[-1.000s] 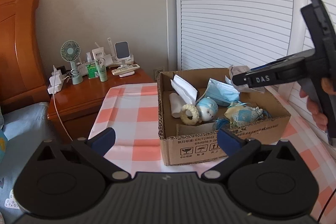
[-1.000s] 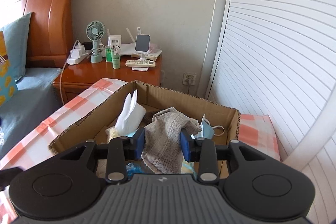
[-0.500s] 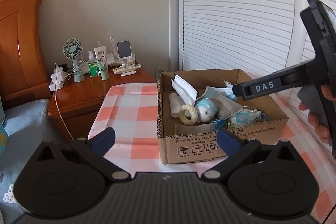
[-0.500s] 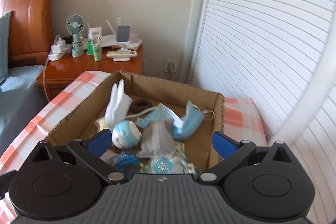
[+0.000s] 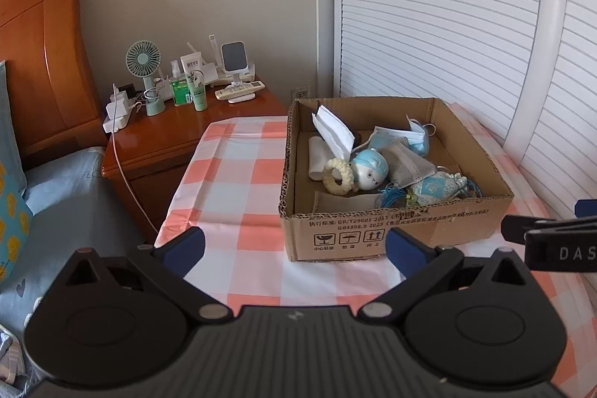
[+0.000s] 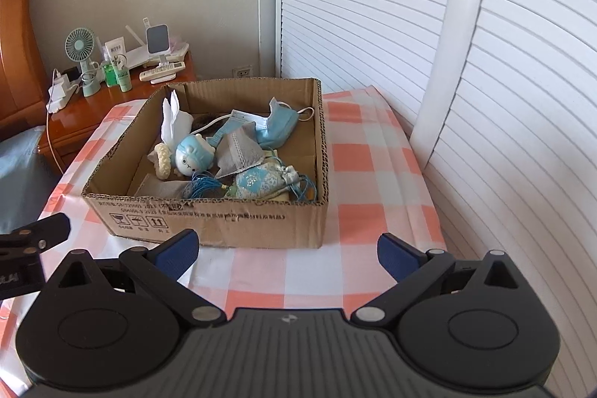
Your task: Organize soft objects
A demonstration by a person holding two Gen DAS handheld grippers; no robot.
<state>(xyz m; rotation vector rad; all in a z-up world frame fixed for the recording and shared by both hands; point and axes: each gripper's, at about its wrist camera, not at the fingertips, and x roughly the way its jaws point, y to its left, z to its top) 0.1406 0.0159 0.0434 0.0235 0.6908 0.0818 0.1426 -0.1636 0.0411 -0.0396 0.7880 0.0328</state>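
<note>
The right gripper (image 6: pixel 287 254) hangs over the near edge of the surface (image 6: pixel 369 144), tilted downward toward the cardboard box (image 6: pixel 224 215). Its blue pads (image 6: pixel 395 258) stand wide apart with nothing between them; only the checked cloth and the front wall of the box show in the gap. In the left wrist view, one black finger of this gripper reaches in from the right edge, just to the right of the box's near corner.

The left gripper (image 5: pixel 294 252) is likewise angled down, short of the box and to its left side, above the cloth. Its pads (image 5: pixel 184 248) are spread wide and empty. Its tip shows at the left edge of the right wrist view, low beside the box front.

The soft objects all lie inside the box. A grey knitted cloth (image 6: pixel 238 152) lies near the middle, against a round blue-and-white plush toy (image 6: pixel 194 157). A cream braided ring (image 6: pixel 163 161) leans at the toy's left, with white tissues (image 6: pixel 173 122) sticking up behind it. Blue face masks (image 6: pixel 278 124) lie toward the far right wall, and a light blue patterned pouch (image 6: pixel 259 185) with blue cords sits by the near wall.

A wooden nightstand (image 5: pixel 175 133) stands beyond the surface, beside the bed.
</note>
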